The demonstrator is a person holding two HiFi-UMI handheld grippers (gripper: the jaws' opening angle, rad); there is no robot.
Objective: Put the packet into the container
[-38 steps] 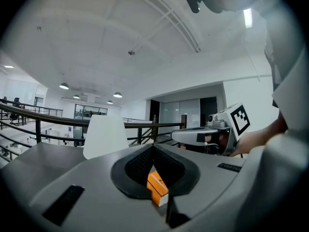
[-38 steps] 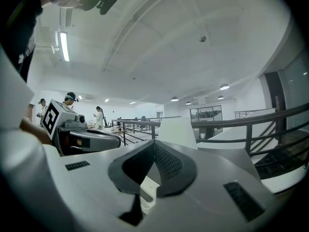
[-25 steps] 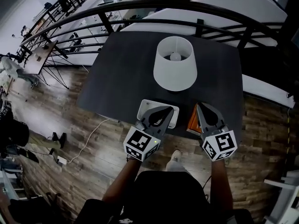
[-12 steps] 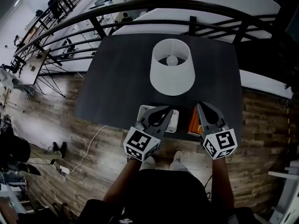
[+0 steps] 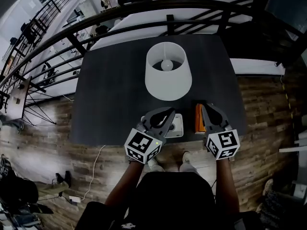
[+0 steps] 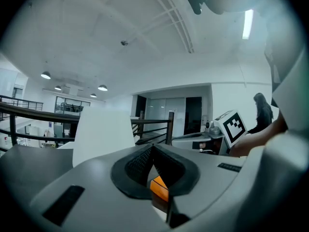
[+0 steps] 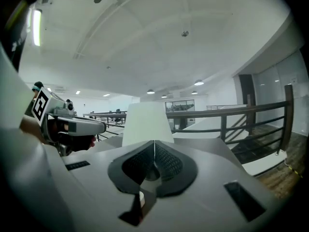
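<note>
The person's forearms (image 5: 125,183) reach out from the bottom of the head view, shoes (image 5: 186,157) on the wood floor (image 5: 53,128) below them; the left gripper (image 5: 170,110) hangs over the near edge of the dark bench (image 5: 110,99), above the white container (image 5: 178,126), which it partly hides; its own view shows the left gripper (image 6: 153,148) with jaws clenched tip to tip and nothing held, a bit of orange packet (image 6: 159,187) showing through the gap behind the tips; the right gripper (image 5: 204,107) is at the same edge, just right of the packet (image 5: 198,119); in its own view the right gripper (image 7: 154,146) also has its jaws pressed together and empty; the packet lies flat on the bench between the two grippers, just right of the container and outside it; whether a jaw touches it I cannot tell; farther on, mid-bench, stands a white lamp (image 5: 168,78), bulb visible in its open top; beyond the far edge runs a dark railing (image 5: 120,11).
</note>
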